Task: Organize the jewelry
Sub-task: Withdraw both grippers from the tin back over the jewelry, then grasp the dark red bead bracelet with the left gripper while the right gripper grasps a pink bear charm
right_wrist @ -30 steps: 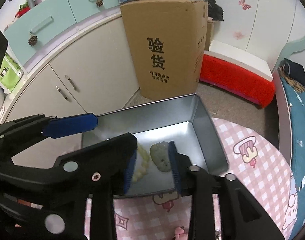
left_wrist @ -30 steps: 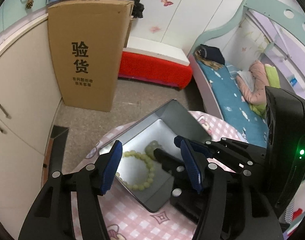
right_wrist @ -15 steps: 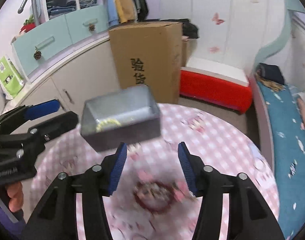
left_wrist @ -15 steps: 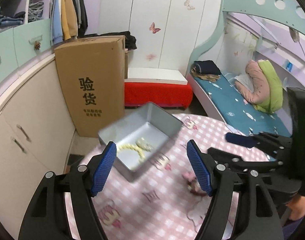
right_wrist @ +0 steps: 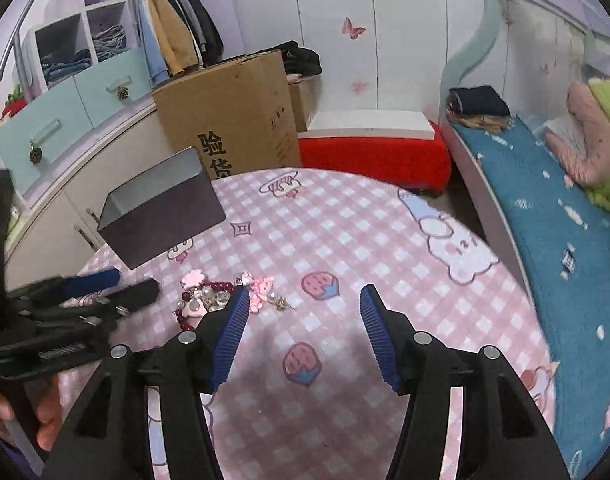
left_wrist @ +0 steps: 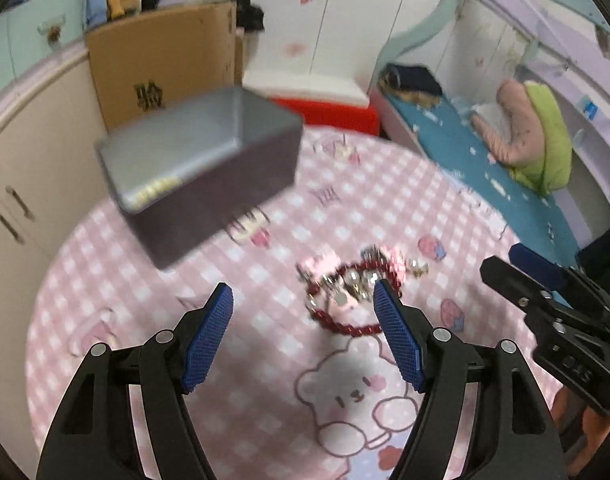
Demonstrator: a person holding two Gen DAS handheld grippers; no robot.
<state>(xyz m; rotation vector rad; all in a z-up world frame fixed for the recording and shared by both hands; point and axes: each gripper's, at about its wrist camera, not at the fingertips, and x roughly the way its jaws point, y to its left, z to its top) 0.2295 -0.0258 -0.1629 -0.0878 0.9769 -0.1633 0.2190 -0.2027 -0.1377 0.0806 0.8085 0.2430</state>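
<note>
I have two claws over the counter (right_wrist: 345,216), which wears a pink checked cloth with cartoon prints. My left claw (left_wrist: 303,300) stands wide with nothing between its blue pads, and my right claw (right_wrist: 305,300) is spread just as wide and bare. One grey metal tin (left_wrist: 209,168) sits ahead and to the left of the left claw, well apart from it; inside I can make out one pale yellow-green bead bracelet (left_wrist: 155,190) against the near wall, though motion blur hides anything more in there. One small heap of jewelry lies on the cloth just ahead of my left claw's right fingertip: one red bead bracelet (left_wrist: 345,326) curling round in a ring, tangled with a cluster of pink and silver charms (left_wrist: 357,276) that I cannot count apart. From the right wrist the same heap lies just beyond that claw's left fingertip, with the tin further off to the left. One cardboard box (right_wrist: 233,120) stands on the floor beyond the tin.
</note>
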